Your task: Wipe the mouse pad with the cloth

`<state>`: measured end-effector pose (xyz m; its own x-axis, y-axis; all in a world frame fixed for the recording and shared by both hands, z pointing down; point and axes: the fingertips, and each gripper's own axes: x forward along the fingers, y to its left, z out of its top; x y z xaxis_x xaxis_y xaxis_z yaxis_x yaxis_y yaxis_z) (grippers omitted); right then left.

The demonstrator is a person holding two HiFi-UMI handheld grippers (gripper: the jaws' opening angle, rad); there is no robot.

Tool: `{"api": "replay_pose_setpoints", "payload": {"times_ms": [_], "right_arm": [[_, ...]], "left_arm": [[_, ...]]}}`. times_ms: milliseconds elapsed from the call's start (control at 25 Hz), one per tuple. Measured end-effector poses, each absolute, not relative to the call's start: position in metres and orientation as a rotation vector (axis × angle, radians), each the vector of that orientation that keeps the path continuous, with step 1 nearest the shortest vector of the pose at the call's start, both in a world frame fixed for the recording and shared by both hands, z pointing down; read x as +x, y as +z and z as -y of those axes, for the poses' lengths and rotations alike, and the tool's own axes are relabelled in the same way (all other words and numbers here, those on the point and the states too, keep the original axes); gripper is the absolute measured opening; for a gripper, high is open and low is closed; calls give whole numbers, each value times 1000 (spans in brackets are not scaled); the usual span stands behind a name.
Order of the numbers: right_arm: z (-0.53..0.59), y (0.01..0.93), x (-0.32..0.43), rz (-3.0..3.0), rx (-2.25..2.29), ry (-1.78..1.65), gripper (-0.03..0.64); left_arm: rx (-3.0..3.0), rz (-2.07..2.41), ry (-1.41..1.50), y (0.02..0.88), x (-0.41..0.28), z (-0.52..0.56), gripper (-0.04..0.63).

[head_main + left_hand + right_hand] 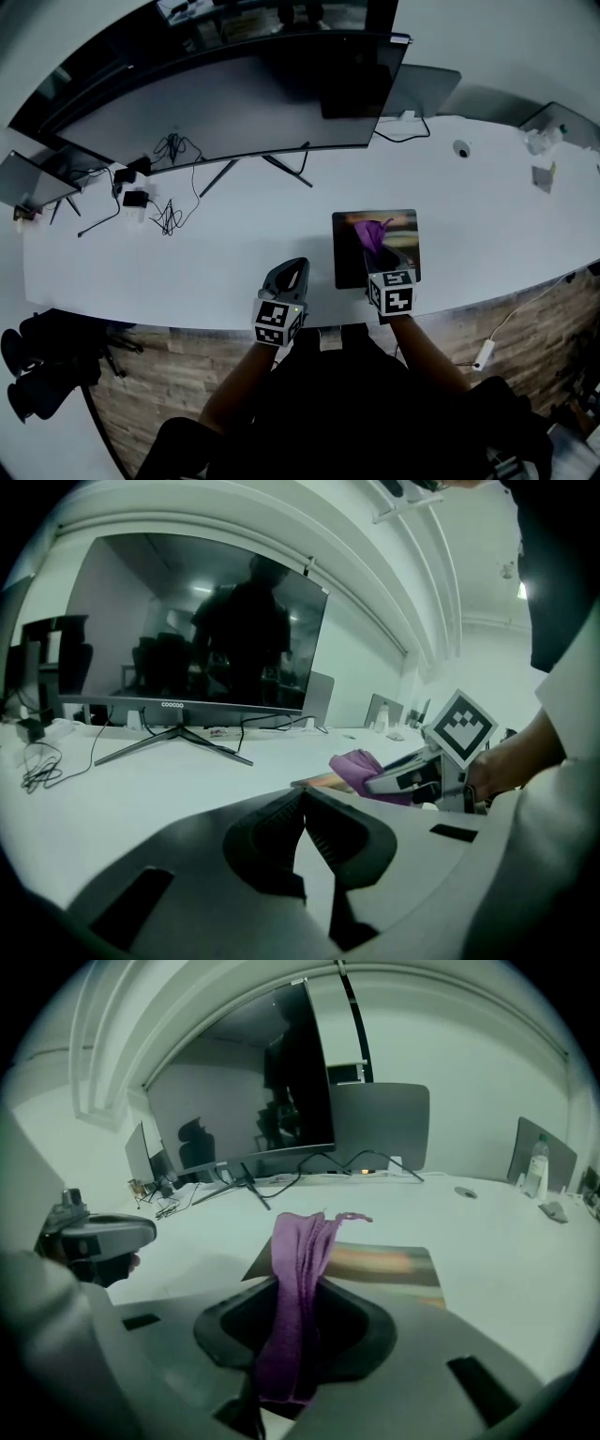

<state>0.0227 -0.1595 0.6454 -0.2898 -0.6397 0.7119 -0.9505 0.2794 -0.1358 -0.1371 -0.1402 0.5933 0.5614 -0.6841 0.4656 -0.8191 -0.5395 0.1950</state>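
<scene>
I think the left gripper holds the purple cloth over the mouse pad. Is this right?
Not quite: it is the right gripper that holds the cloth over the mouse pad. The right gripper view shows its jaws shut on the cloth. The left gripper is shut with nothing in it, as the left gripper view shows.

Open white desk point(234, 248) runs left and right of the mouse pad point(405, 227), so either side is free to pass. Only the left gripper point(298, 265), jaws together, sits near the pad's left edge. Over the pad's near half the right gripper point(379, 258) and its clamped purple cloth point(373, 232) take up the room, and behind, the monitor's stand legs point(286, 171) bar the way.
</scene>
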Motion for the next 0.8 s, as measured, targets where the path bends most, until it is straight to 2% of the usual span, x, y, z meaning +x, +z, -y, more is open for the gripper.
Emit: {"api": "replay_pose_setpoints", "payload": {"times_ms": [480, 800], "right_arm": [[132, 658, -49, 2083, 1307, 847, 120], [130, 669, -56, 2058, 1329, 857, 120]], "left_arm": [[2378, 1209, 396, 584, -150, 125, 23], [2348, 1185, 387, 587, -159, 124, 23]]}}
